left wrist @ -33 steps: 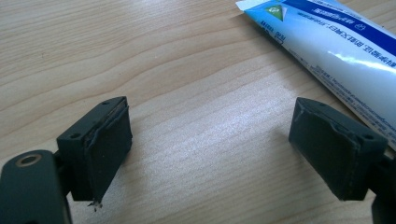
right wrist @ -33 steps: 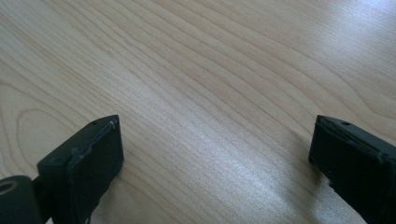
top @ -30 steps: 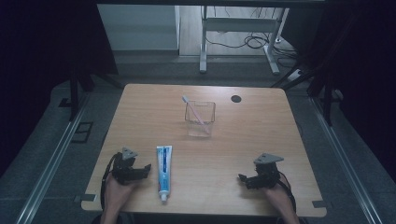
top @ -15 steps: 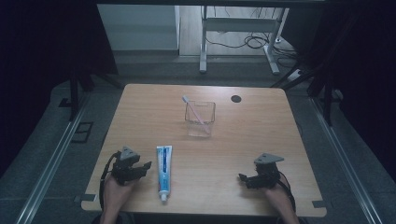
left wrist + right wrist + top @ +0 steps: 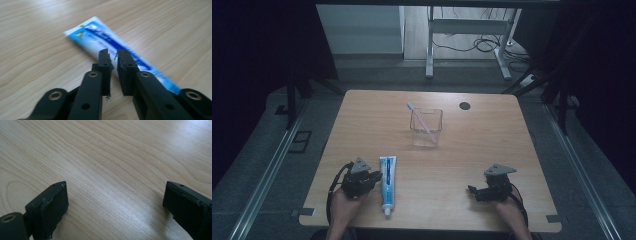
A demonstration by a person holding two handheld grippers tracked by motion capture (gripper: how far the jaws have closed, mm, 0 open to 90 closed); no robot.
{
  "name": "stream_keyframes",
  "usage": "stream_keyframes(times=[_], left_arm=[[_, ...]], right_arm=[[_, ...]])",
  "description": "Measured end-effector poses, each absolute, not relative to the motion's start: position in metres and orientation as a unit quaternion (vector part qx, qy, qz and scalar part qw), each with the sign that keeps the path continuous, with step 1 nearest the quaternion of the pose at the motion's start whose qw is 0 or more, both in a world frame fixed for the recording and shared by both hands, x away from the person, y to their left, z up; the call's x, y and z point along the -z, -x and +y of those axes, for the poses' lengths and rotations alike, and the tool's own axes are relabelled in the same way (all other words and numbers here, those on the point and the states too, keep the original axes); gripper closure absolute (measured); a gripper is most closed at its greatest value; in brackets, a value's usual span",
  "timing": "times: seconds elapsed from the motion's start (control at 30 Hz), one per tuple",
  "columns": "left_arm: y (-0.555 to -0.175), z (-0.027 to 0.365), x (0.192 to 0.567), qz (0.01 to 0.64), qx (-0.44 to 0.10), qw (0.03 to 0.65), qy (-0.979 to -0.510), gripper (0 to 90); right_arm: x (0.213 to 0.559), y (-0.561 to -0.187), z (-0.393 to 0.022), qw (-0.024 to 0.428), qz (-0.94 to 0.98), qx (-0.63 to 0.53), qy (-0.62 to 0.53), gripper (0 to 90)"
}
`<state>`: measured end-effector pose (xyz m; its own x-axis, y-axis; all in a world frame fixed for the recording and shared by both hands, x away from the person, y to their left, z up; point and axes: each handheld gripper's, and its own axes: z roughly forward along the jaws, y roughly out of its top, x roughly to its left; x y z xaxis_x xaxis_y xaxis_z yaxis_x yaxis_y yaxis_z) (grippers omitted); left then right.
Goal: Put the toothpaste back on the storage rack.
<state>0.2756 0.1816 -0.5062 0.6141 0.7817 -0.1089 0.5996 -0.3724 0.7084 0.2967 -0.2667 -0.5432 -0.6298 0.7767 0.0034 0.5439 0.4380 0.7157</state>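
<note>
Jaws of the left gripper [image 5: 113, 56] have just been closing and now stand almost pressed together, nothing between them, with the toothpaste tube [image 5: 117, 52] lying on the table behind their tips. No grasp looks made yet. In the high view, the tube [image 5: 387, 182] lies lower left, just right of that gripper [image 5: 371, 179]. Lower right, the right gripper [image 5: 115, 197] rests, jaws spread over bare wood. Upper centre, a clear cup [image 5: 426, 127] holds a toothbrush [image 5: 419, 116].

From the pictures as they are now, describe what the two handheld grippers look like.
Both are black. The left gripper and the right gripper each carry a grey three-cornered plate on top and trail a black cable. In the gripper views the jaws are flat, blocky black pads on arms with round rivet holes. The forearms look bare.
</note>
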Motion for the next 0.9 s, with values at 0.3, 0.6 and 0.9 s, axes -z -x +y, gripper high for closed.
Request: stream_keyframes(times=[0.3,0.6,0.9], left_arm=[[-0.267,0.158,0.501,0.405,-0.099,0.368,-0.831,89.4],[-0.257,0.136,0.504,0.397,-0.084,0.343,-0.847,89.6],[-0.251,0.131,0.507,0.396,-0.080,0.325,-0.855,89.6]], right_arm=[[0.543,-0.297,-0.267,0.166,0.832,-0.351,-0.397,5.9],[0.543,-0.297,-0.267,0.166,0.832,-0.351,-0.397,5.9],[0.543,-0.297,-0.267,0.166,0.832,-0.351,-0.397,5.9]])
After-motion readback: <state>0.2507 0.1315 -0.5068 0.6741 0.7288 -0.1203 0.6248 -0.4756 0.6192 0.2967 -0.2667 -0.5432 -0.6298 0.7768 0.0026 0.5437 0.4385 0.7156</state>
